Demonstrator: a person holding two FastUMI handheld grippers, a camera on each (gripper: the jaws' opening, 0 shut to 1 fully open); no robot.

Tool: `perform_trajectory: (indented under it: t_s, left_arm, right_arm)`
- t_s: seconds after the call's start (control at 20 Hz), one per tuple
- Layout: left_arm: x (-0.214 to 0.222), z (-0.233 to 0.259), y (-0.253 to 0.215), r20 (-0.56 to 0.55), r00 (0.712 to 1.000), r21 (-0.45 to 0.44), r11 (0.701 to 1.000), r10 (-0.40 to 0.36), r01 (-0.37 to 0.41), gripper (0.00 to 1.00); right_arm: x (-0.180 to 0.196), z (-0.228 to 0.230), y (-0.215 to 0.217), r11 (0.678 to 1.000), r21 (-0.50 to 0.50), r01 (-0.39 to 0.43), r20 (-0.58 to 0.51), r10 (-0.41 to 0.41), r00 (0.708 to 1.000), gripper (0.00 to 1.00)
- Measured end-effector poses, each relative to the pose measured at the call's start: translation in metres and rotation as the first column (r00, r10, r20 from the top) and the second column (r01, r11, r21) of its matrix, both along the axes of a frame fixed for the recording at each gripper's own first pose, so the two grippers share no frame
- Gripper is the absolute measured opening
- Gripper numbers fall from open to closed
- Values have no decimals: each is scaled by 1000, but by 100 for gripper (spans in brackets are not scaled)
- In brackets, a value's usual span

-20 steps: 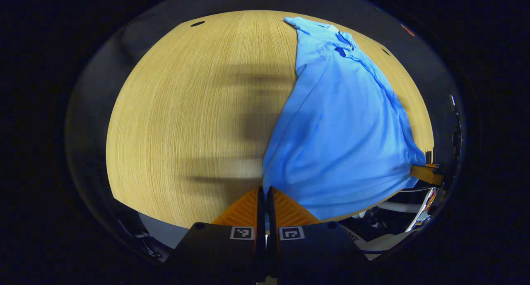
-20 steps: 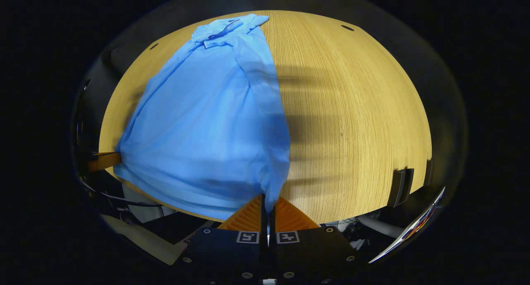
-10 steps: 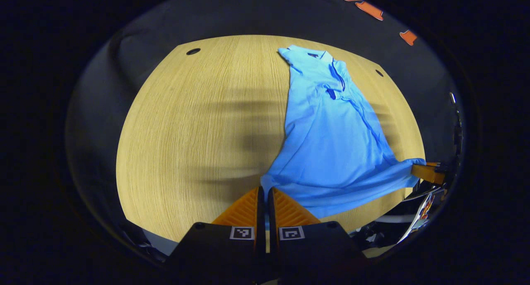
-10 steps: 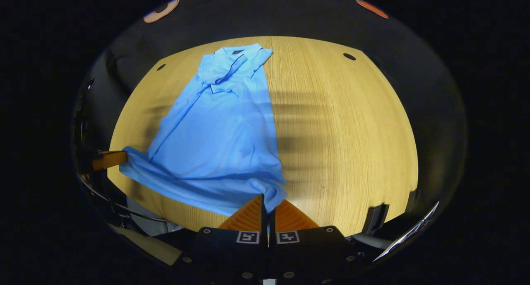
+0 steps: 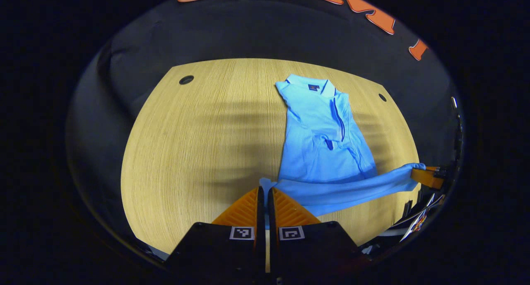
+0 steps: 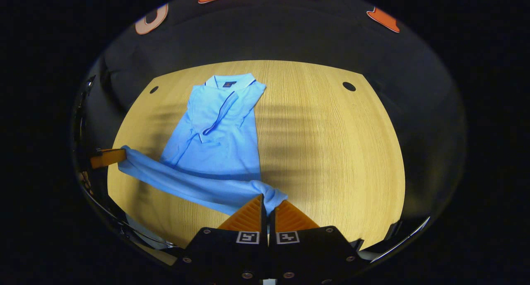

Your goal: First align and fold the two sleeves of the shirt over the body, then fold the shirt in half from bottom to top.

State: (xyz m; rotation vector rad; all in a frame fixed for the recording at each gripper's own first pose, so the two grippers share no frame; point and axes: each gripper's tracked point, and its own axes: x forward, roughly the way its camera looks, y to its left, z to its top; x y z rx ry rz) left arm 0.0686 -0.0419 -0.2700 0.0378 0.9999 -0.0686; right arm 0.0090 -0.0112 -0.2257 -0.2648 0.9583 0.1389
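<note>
Light-blue polo shirt (image 5: 321,144), soft knit, dark placket trim, lies collar-far on pale wood-grain table (image 5: 198,144), sleeves folded over body. Bottom hem lifted into stretched band above table's near edge. Left gripper (image 5: 263,194) clamped tight on one hem corner; right gripper (image 6: 268,201) clamped on other corner. Each gripper's ribbed wedge fingers pinch cloth. Versus one second ago: hem carried farther toward collar, more table edge and booth wall visible.
</note>
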Motion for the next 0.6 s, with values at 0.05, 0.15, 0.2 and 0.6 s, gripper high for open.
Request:
perform_trajectory:
  t_s: [0.05,0.15,0.2,0.6]
  left_arm:
    - [12,3,-2,5,1000,6,1000,-5,5,8]
    - [36,8,-8,12,1000,4,1000,-5,5,8]
    - [49,10,-13,13,1000,-7,1000,-4,4,9]
    - [166,30,-20,73,997,31,999,-8,6,8]
  right_arm:
    - [14,5,3,1000,2,-4,15,4,1000,1]
    - [43,15,7,1000,-6,-16,37,17,999,1]
    - [62,21,11,1000,-10,-26,46,26,999,1]
    - [172,23,15,1000,16,-9,63,8,998,1]
